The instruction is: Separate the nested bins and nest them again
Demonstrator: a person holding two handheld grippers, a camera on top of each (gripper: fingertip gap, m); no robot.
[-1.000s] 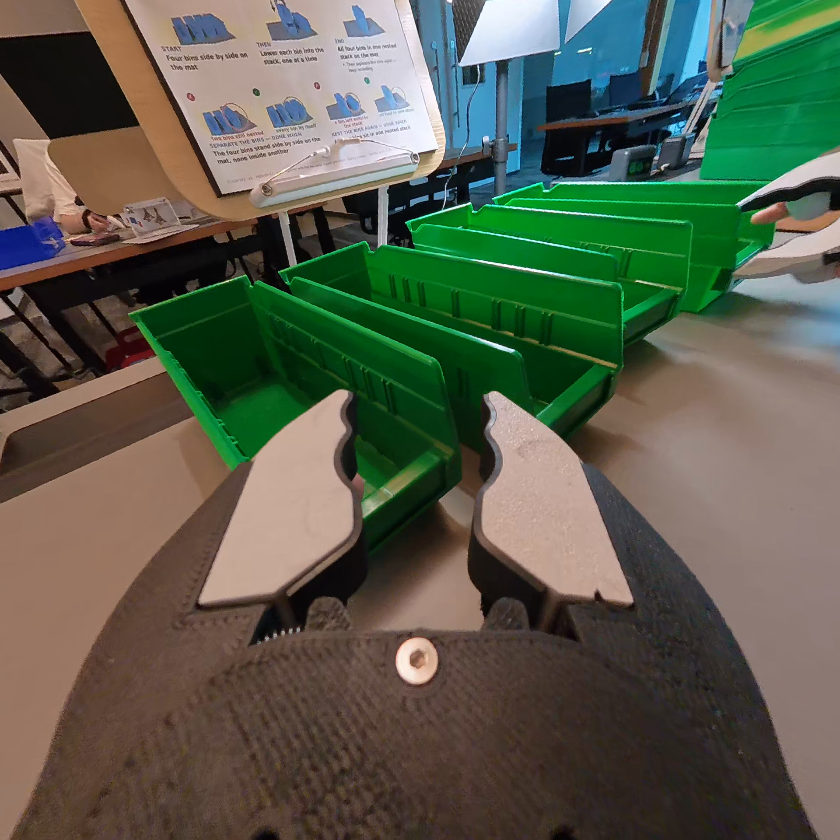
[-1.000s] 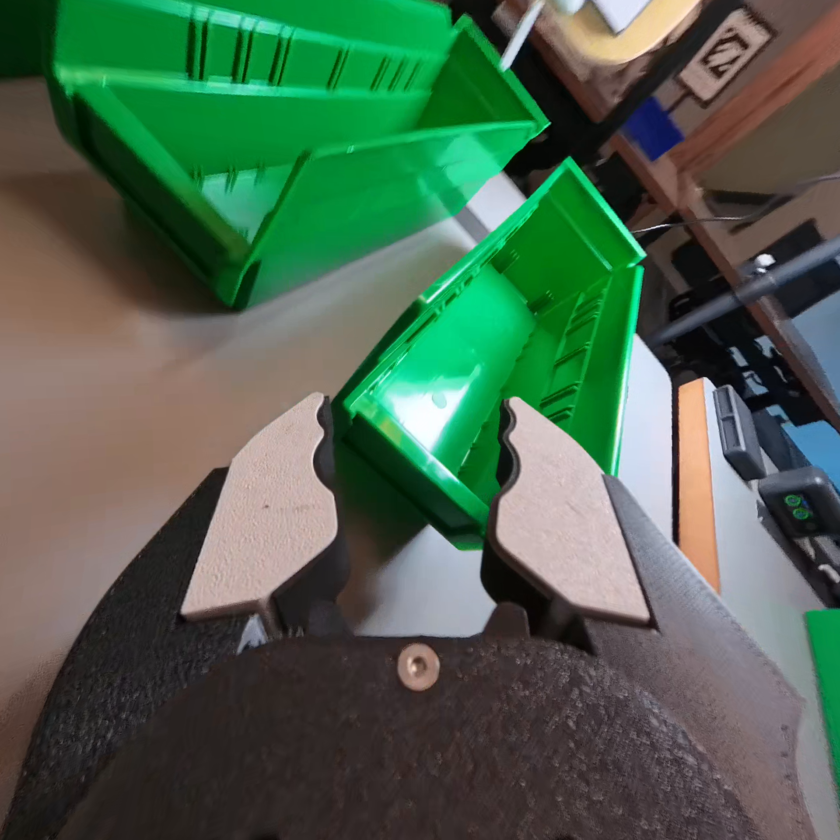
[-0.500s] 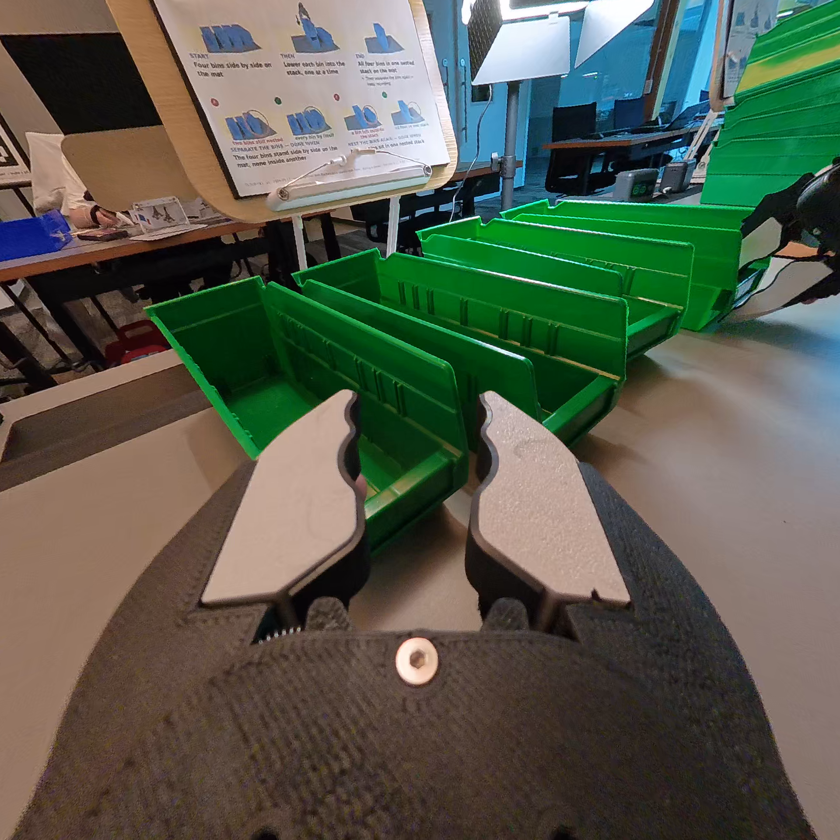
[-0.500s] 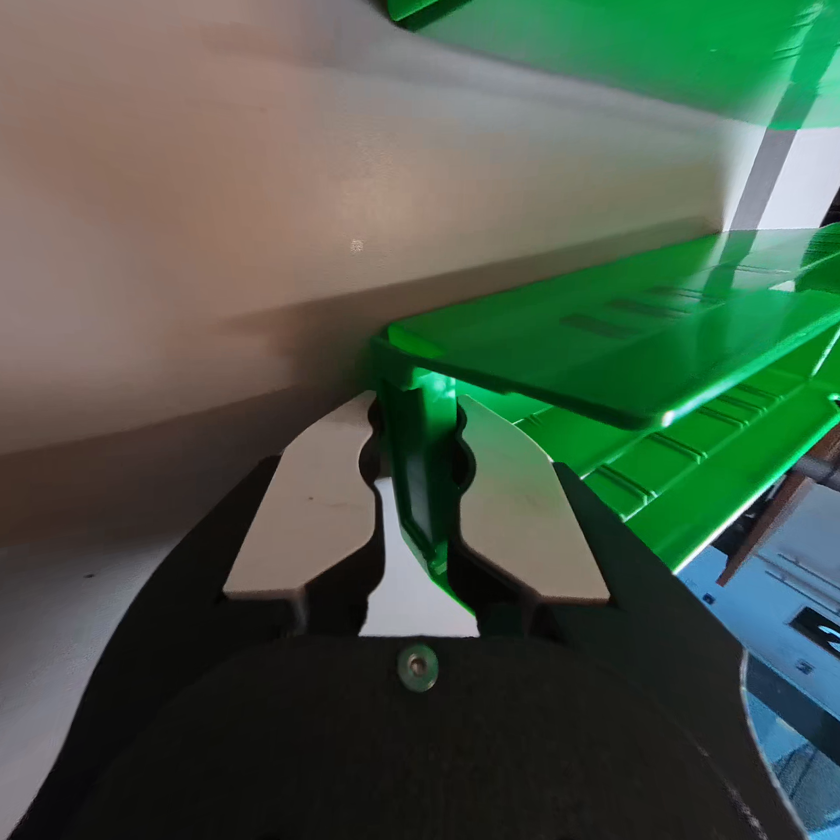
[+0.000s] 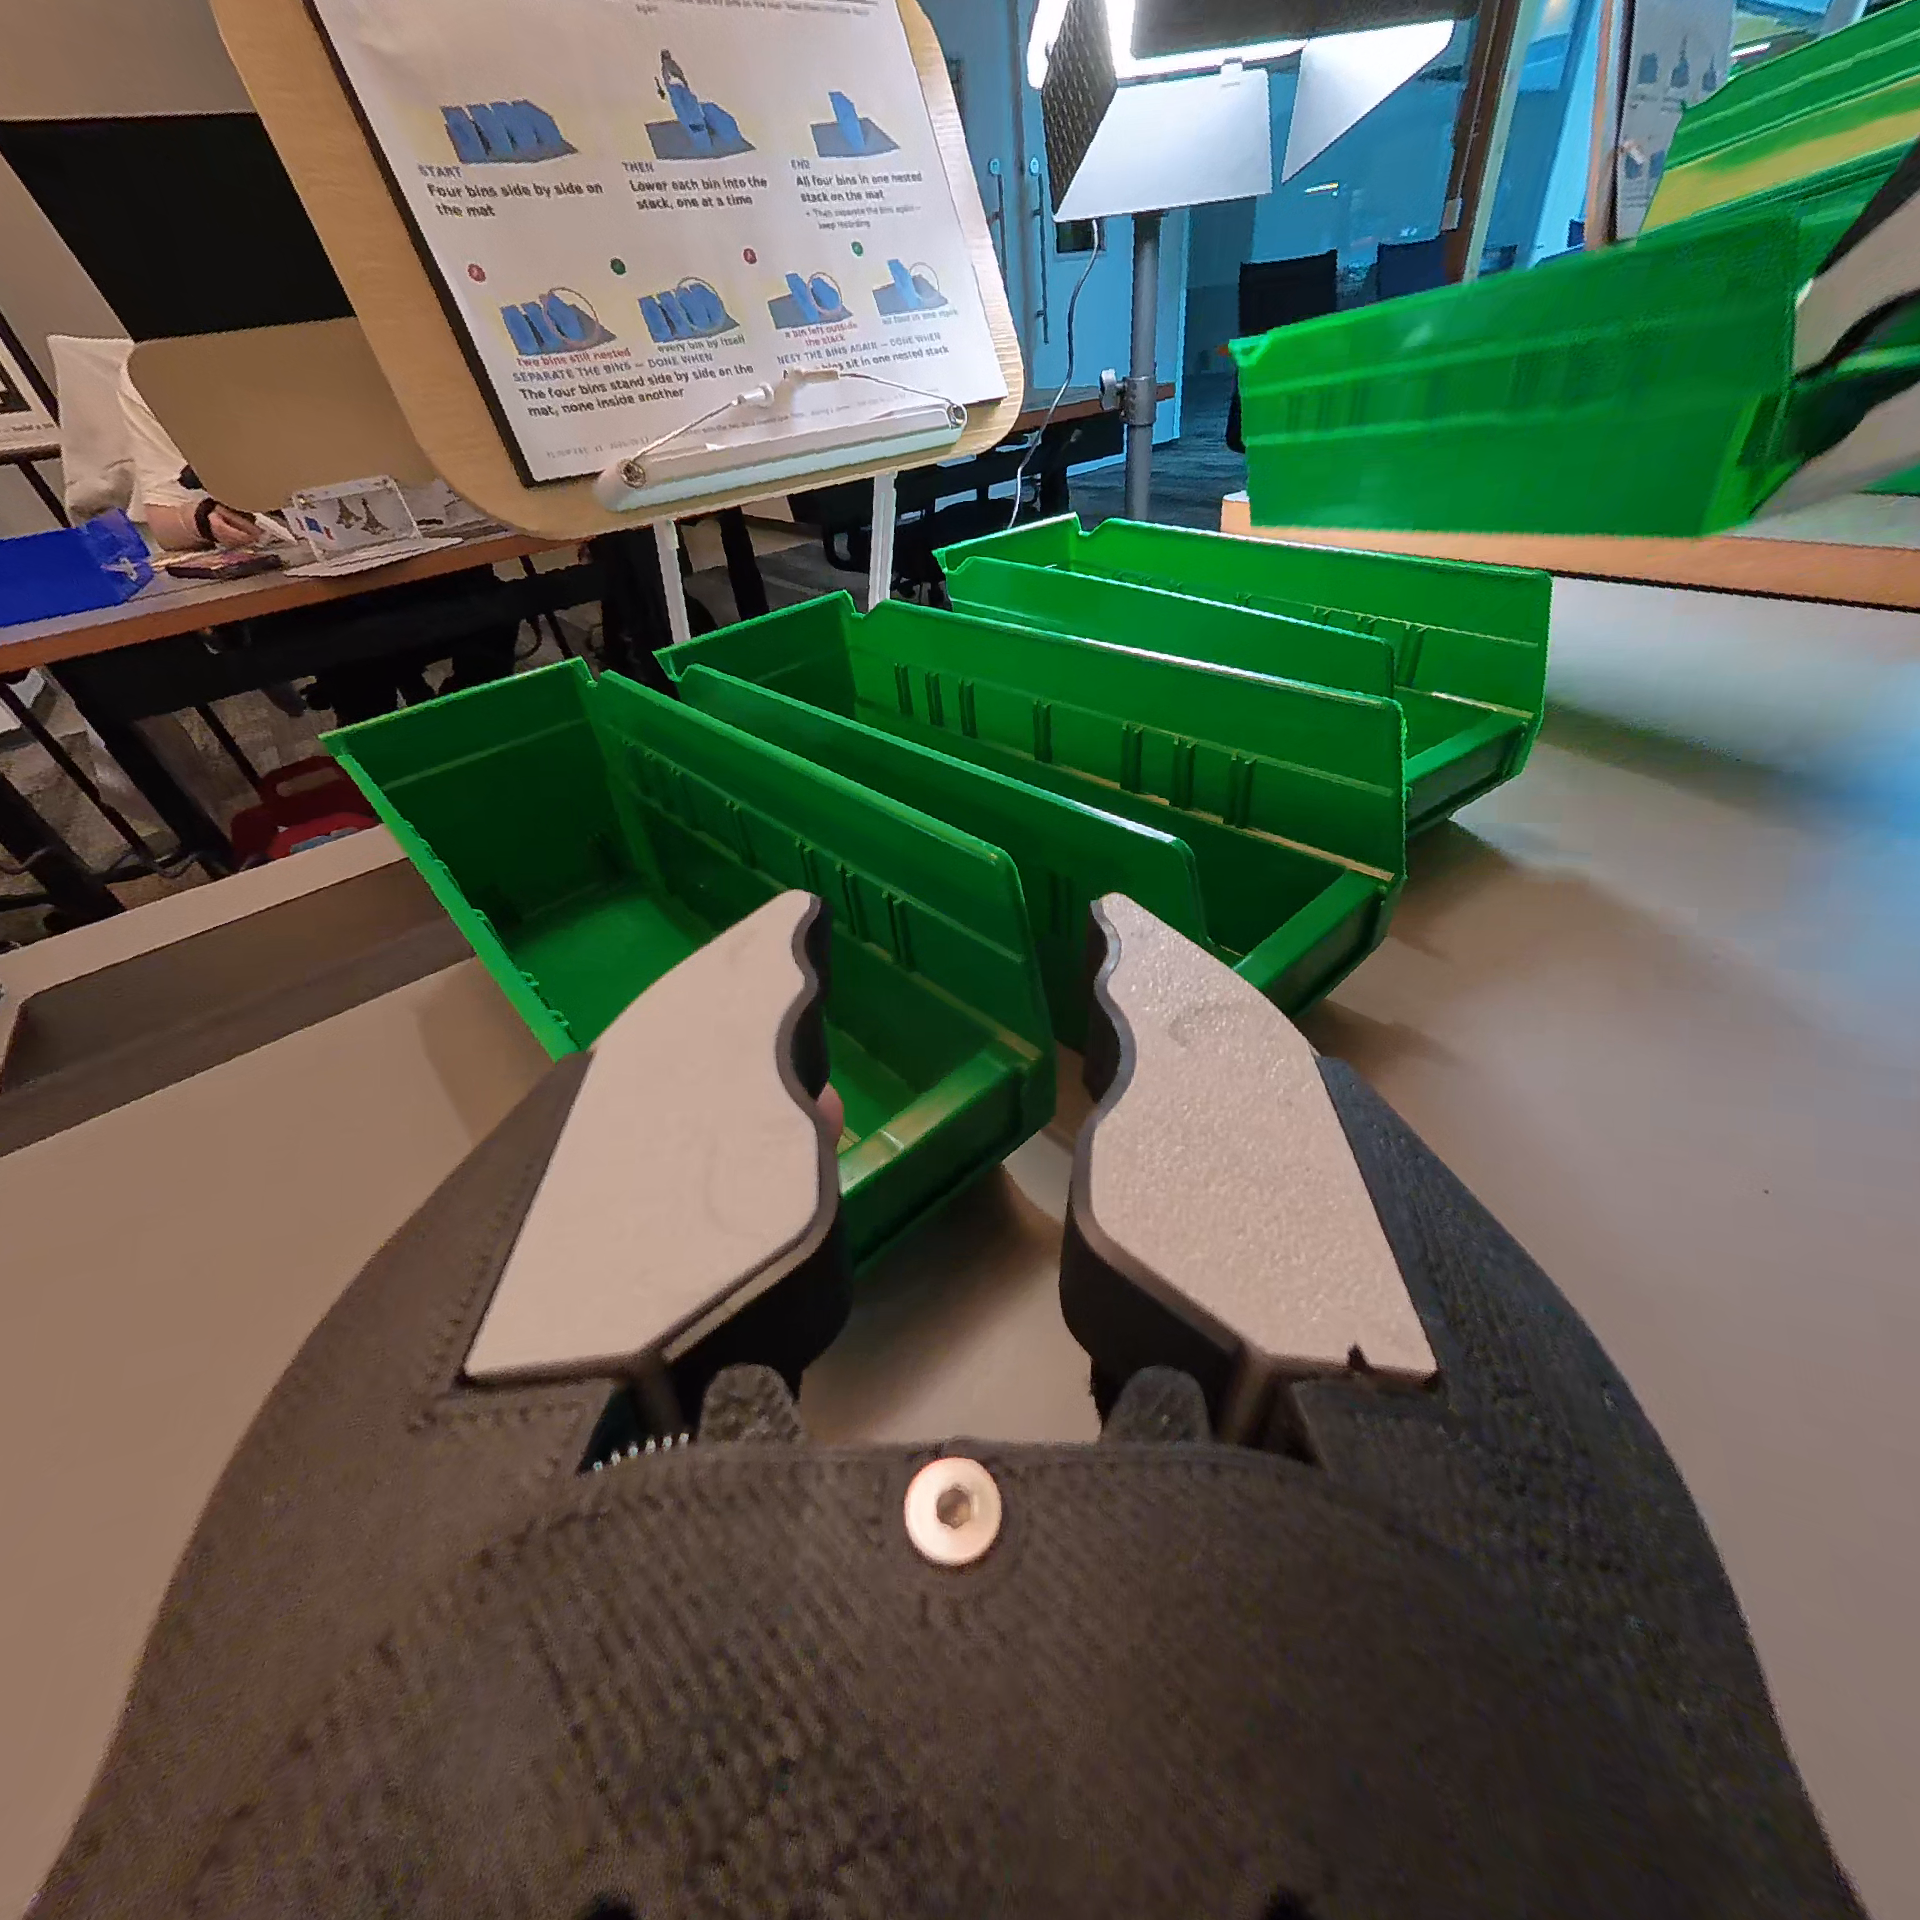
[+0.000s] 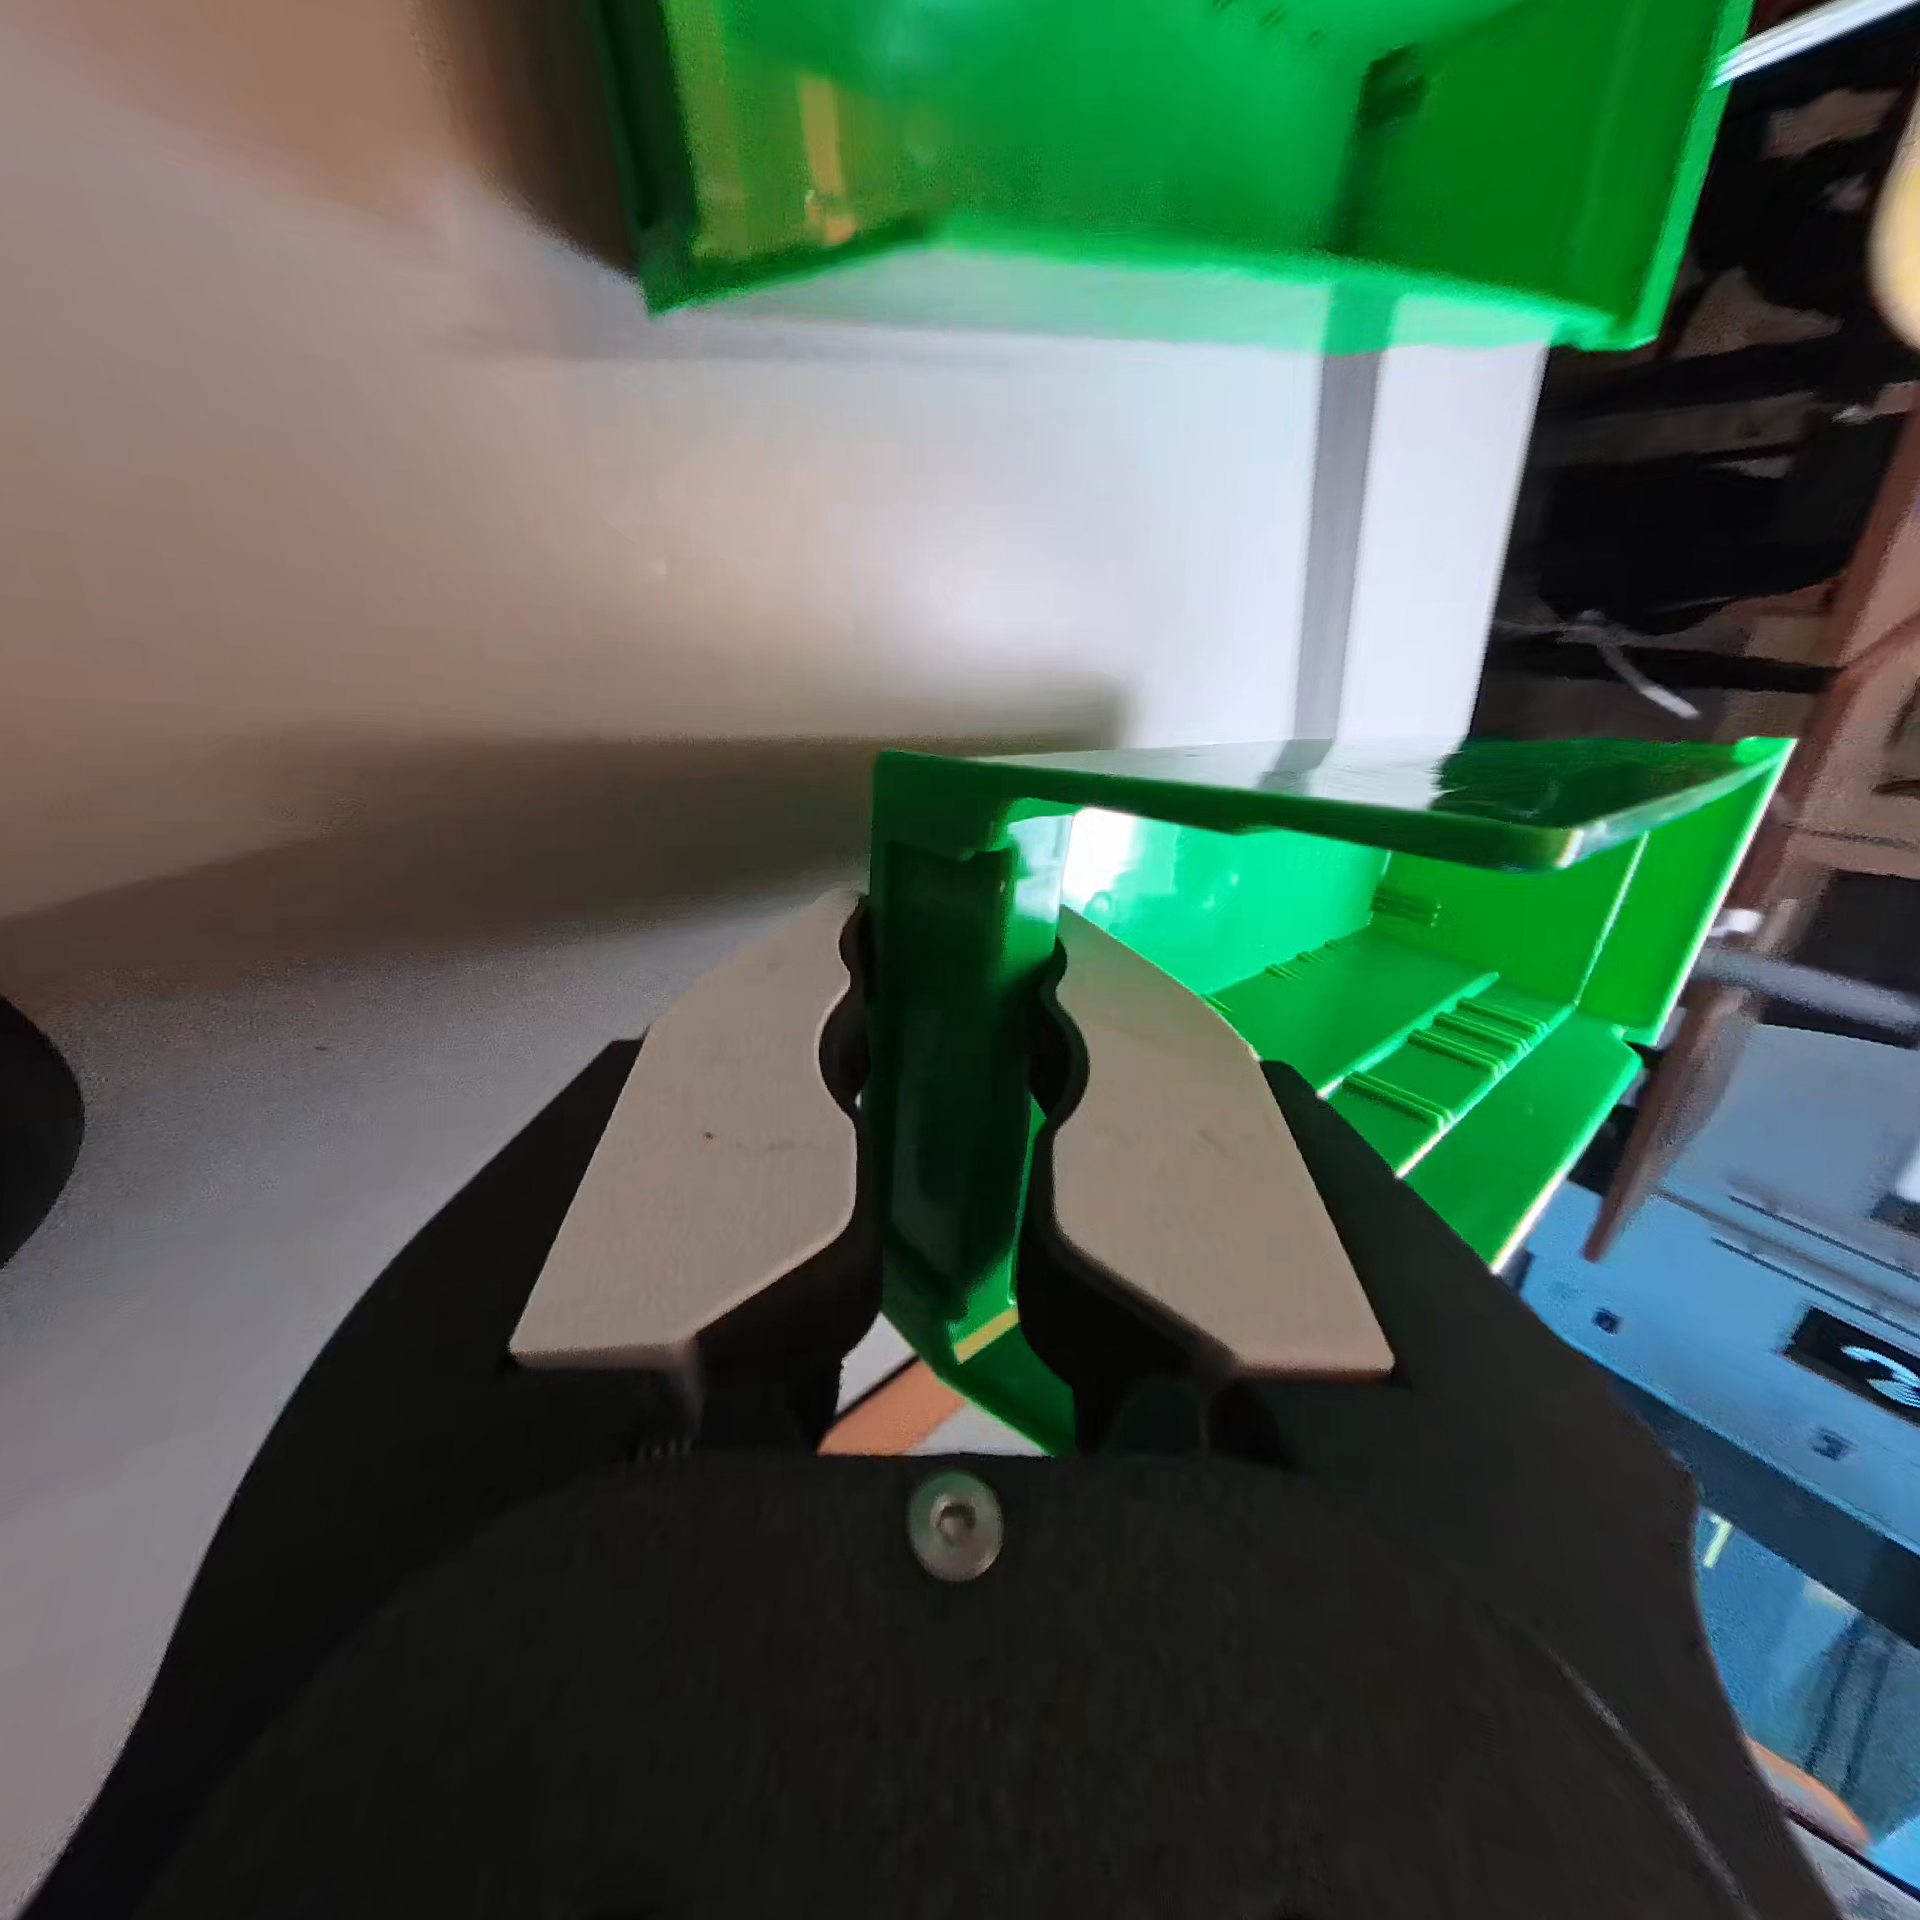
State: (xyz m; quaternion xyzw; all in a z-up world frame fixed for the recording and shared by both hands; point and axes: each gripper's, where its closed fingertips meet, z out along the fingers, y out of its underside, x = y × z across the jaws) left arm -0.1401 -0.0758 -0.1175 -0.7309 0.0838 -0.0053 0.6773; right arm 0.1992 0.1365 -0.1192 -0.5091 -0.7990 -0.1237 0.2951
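Three green bins stand side by side on the table in the left wrist view: the near one (image 5: pixel 665 831), the middle one (image 5: pixel 1143 790) and the far one (image 5: pixel 1351 613). My left gripper (image 5: pixel 951 971) is open and empty, just in front of the near bin's front corner. My right gripper (image 6: pixel 951 997) is shut on the front lip of a fourth green bin (image 6: pixel 1455 997) and holds it in the air. That lifted bin (image 5: pixel 1507 395) shows blurred at the upper right of the left wrist view. Another bin (image 6: pixel 1143 156) lies blurred on the table below it.
An instruction sheet on a wooden board (image 5: pixel 665 229) stands behind the bins. A person sits at a desk (image 5: pixel 145 457) at the far left. The beige table (image 5: pixel 1610 1039) spreads to the right of the bins. A lamp panel (image 5: pixel 1195 114) stands at the back. The gap from one gripper's tips to the other's is roughly 40 cm.
My right gripper closed on the fourth bin's front lip and lifted it off the table, up and away from the row. My left gripper has barely moved.
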